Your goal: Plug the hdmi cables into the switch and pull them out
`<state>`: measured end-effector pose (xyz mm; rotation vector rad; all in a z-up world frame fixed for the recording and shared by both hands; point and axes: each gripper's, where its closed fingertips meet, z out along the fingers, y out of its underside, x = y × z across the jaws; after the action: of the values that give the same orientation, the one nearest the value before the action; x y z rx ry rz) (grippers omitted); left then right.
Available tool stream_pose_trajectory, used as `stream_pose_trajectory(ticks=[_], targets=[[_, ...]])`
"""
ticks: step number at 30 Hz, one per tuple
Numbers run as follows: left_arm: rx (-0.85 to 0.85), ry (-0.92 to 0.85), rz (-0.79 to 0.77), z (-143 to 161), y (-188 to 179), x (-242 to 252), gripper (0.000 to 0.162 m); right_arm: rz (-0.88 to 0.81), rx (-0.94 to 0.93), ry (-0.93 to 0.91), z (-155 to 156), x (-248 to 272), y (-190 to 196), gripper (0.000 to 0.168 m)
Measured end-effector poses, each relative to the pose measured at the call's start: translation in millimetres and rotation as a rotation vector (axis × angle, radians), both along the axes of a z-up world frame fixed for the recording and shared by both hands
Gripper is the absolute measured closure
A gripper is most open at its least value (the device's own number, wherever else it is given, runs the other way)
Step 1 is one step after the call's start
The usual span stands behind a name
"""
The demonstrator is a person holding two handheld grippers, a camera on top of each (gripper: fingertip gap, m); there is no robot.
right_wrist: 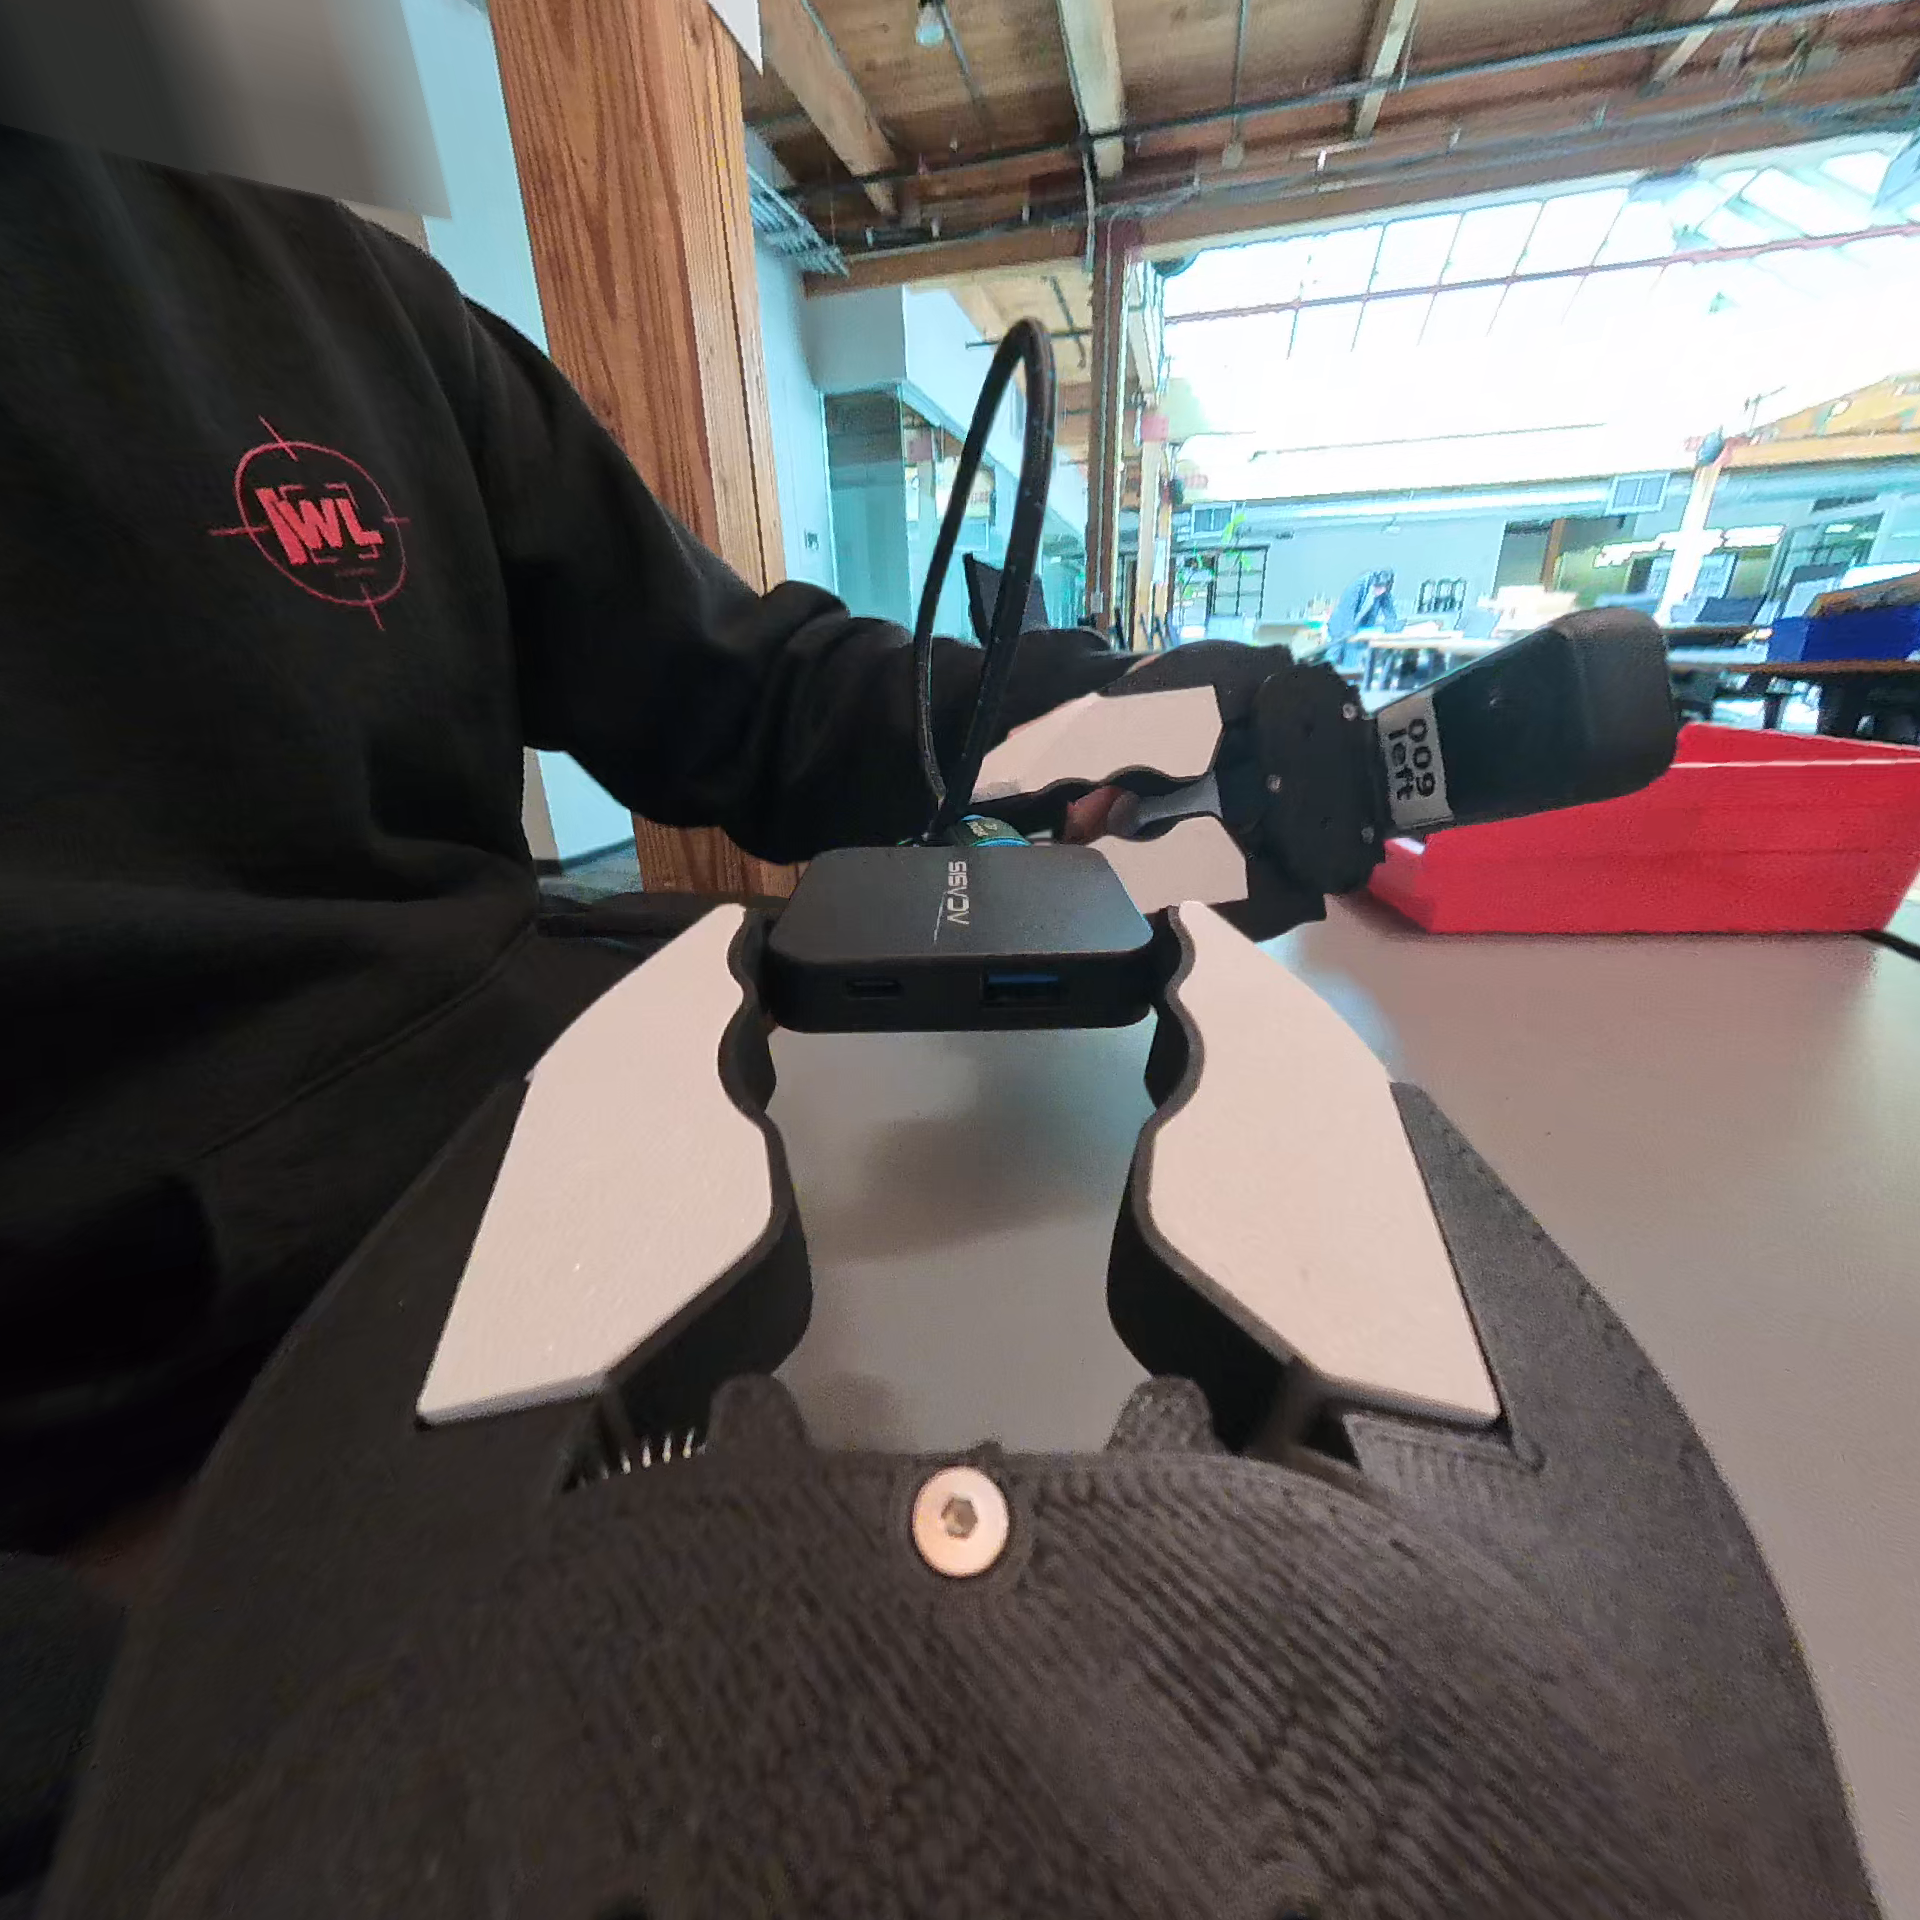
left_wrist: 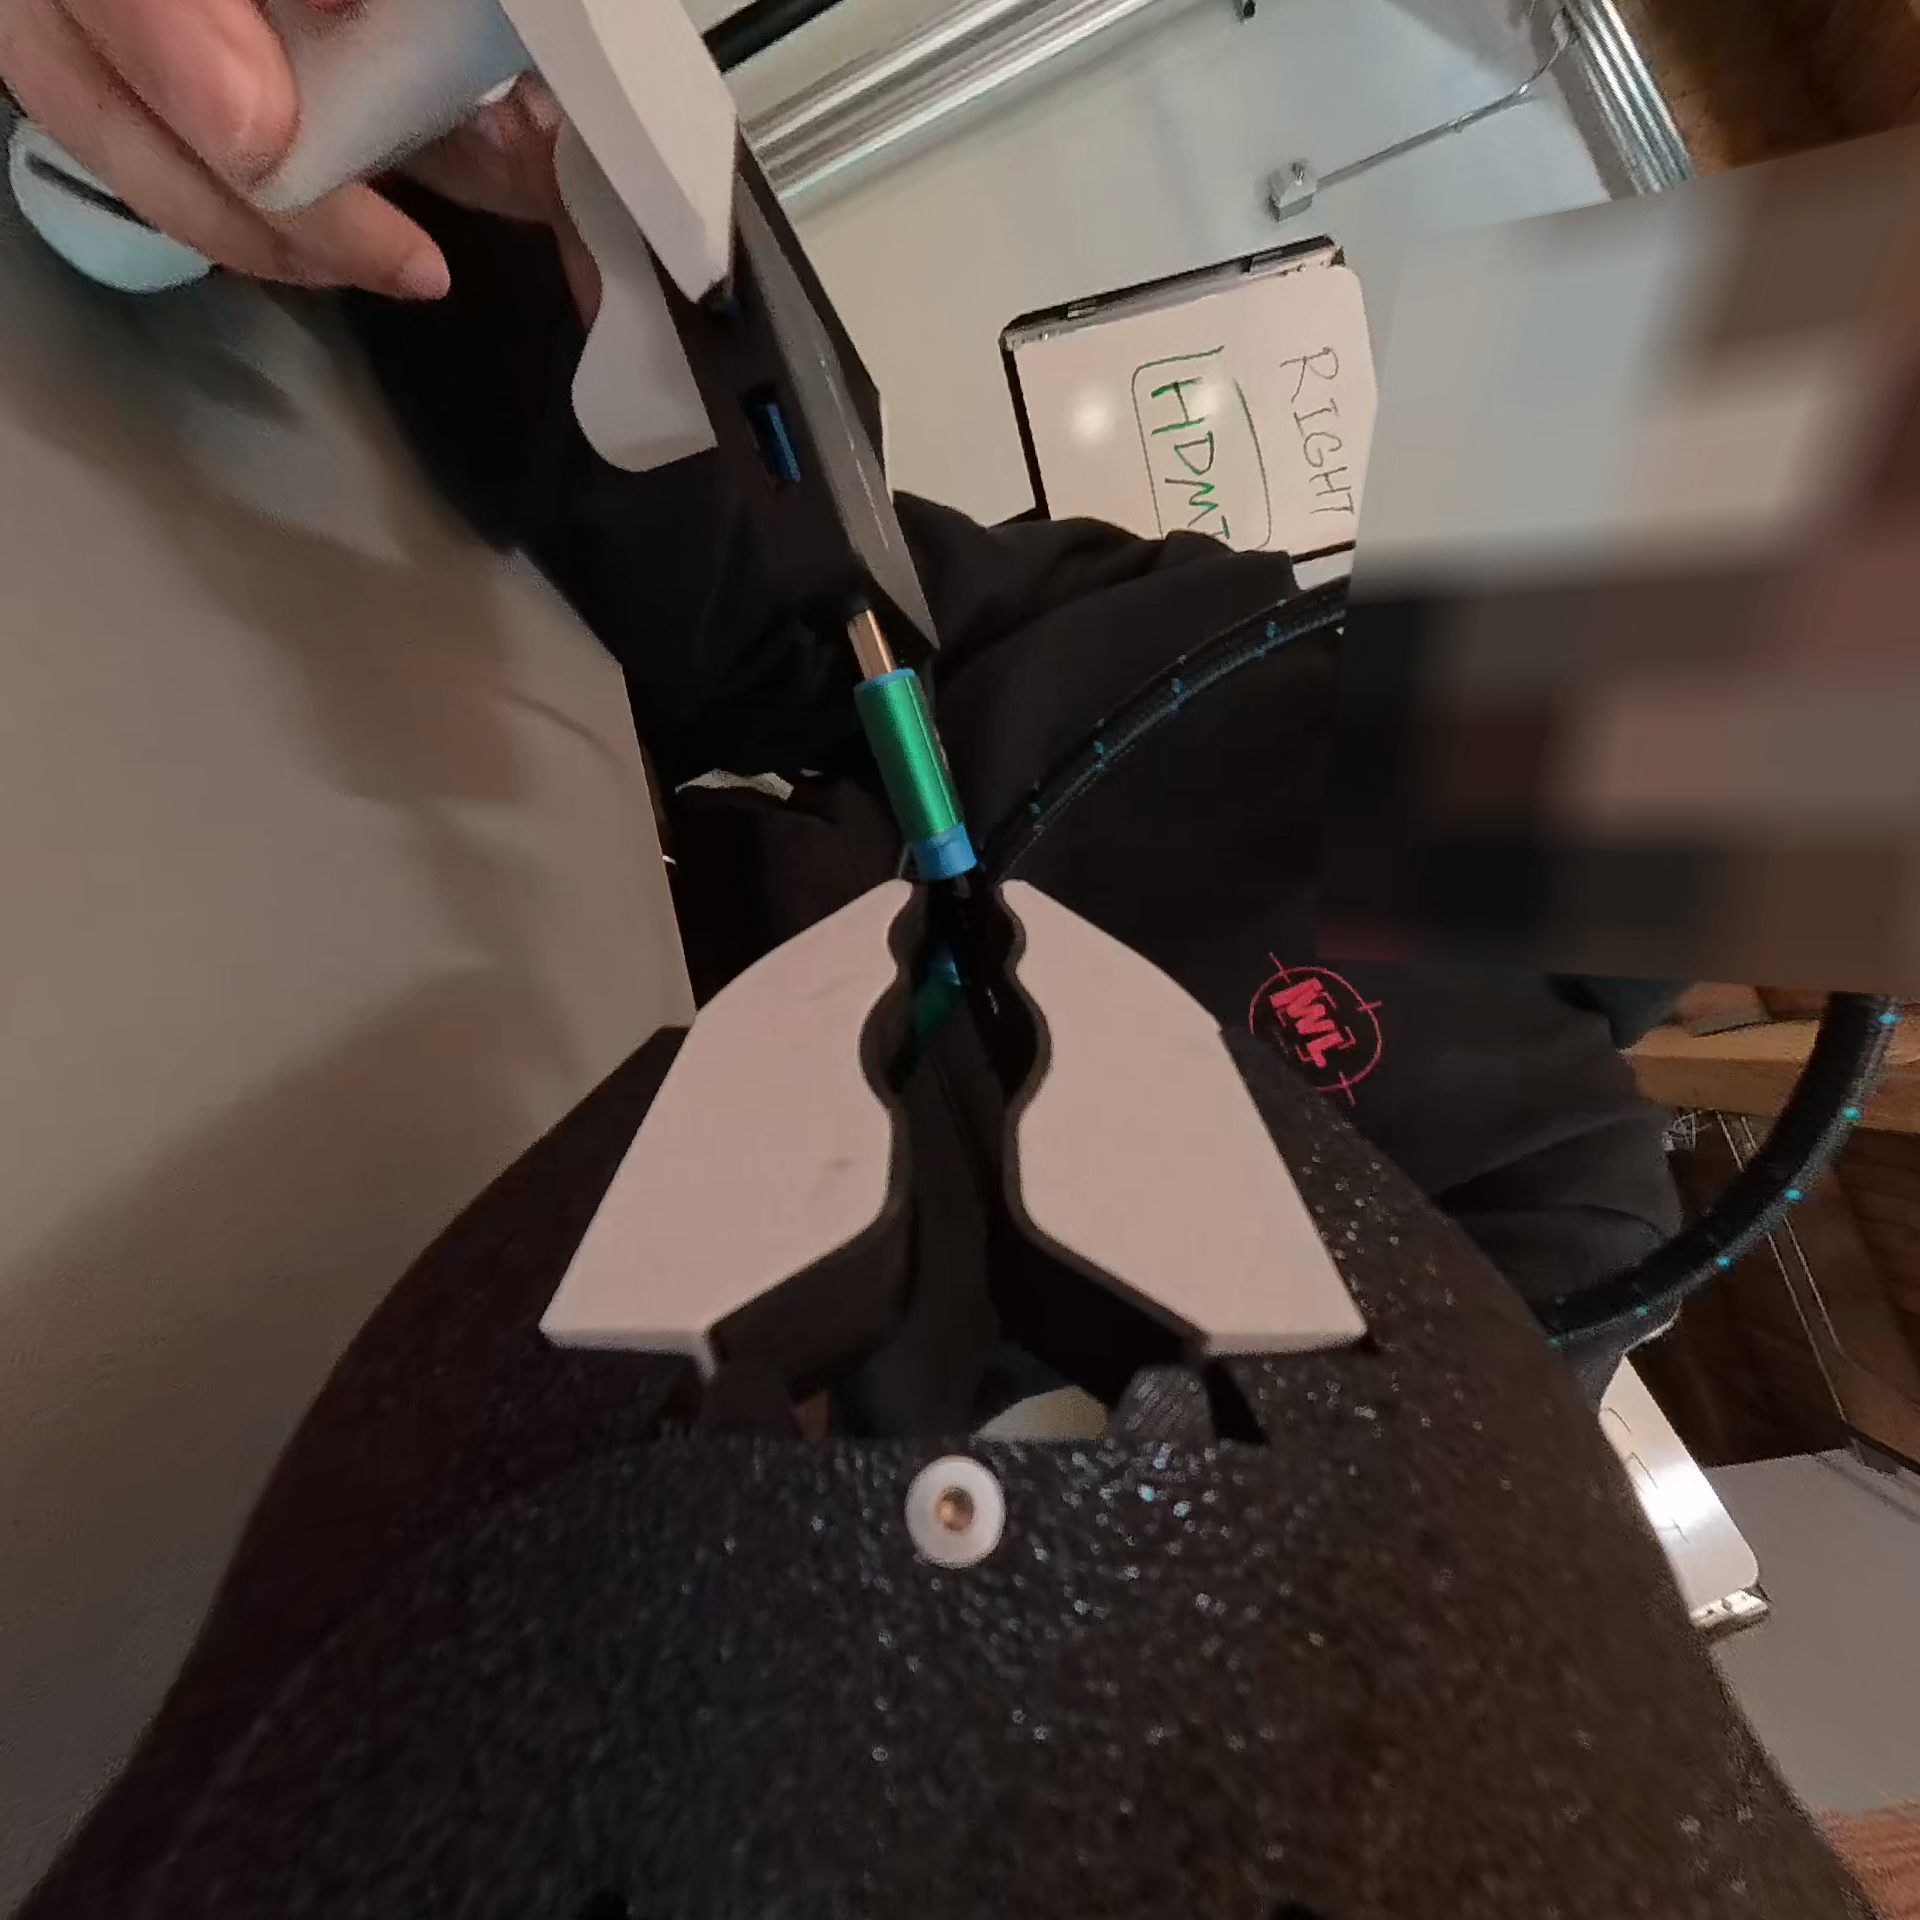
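Left wrist view: the left gripper (left_wrist: 954,891) has its jaws pinched on the black cable just behind the green HDMI plug (left_wrist: 912,767), at frame centre. The plug's long axis runs up and slightly left, its metal tip entering the lower edge of the black switch (left_wrist: 821,416). The right gripper (left_wrist: 665,312) clamps the switch at upper left, so little room is left there.

Right wrist view: the right gripper (right_wrist: 961,971) has its jaws spread wide and pressed on the switch's (right_wrist: 961,914) two side edges, above the grey table (right_wrist: 1610,1091). The cable (right_wrist: 982,582) loops upward from the switch's far edge, where the left gripper (right_wrist: 1101,800) holds it. A red bin (right_wrist: 1714,842) sits at right.
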<state>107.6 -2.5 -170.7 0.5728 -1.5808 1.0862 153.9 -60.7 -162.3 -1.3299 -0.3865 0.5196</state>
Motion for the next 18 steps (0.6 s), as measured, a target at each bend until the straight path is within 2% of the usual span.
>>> stream_pose_trajectory(ticks=[4, 11, 15, 18], targets=[[-0.008, 0.002, 0.011, 3, 6, 2, 0.153, 0.0, -0.045, -0.016, -2, -2, 4, 0.097], [-0.029, -0.022, 0.145, 4, 9, 18, 0.153, -0.082, -0.002, 0.003, 5, 11, 8, 0.097], [-0.009, -0.003, 0.107, -4, 5, 12, 0.152, -0.133, -0.027, -0.079, -1, 13, 13, 0.097], [0.006, -0.01, 0.071, -5, 4, 8, 0.152, -0.114, -0.012, -0.062, 1, 11, 10, 0.097]])
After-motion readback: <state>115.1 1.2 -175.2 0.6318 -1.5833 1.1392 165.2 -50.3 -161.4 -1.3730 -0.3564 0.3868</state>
